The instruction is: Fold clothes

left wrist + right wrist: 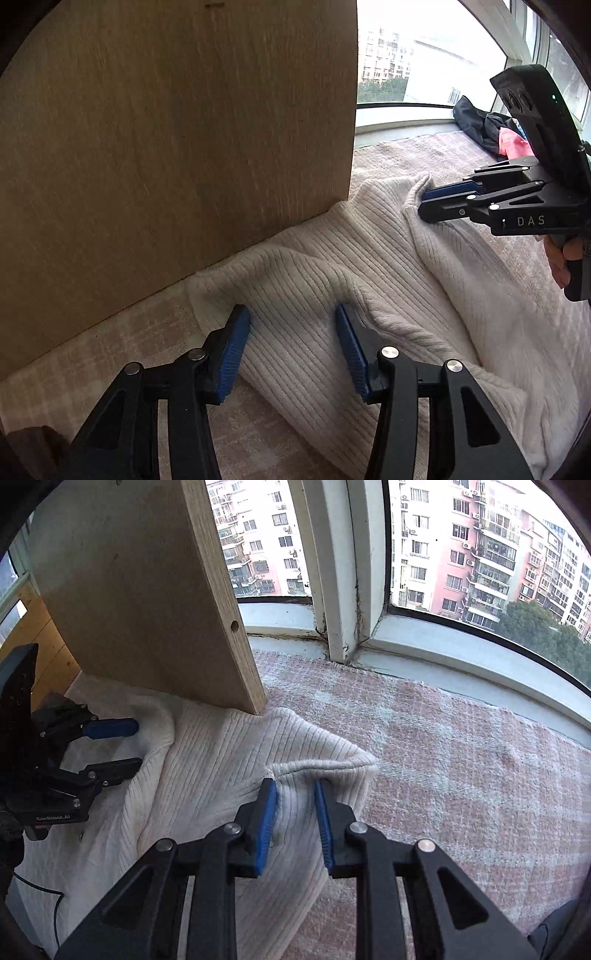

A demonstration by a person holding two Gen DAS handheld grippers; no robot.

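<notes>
A cream ribbed sweater (pixel 314 266) lies rumpled on a pinkish woven mat, partly tucked against a wooden panel. My left gripper (pixel 291 347) is open, its blue pads standing on either side of a ridge of the knit without pressing it. In the right wrist view the left gripper (pixel 129 747) sits at the far left, fingers apart beside the sweater's (pixel 214 760) rolled edge. My right gripper (pixel 295 812) is shut on a bunched corner of the sweater. From the left wrist view the right gripper (pixel 424 205) pinches that lifted corner at the right.
An upright wooden panel (pixel 166 147) stands right behind the sweater. The mat (pixel 461 775) runs to a curved window sill (pixel 443 646). A pile of dark and pink clothes (pixel 480 125) lies by the window. A hand (pixel 557 258) holds the right gripper's handle.
</notes>
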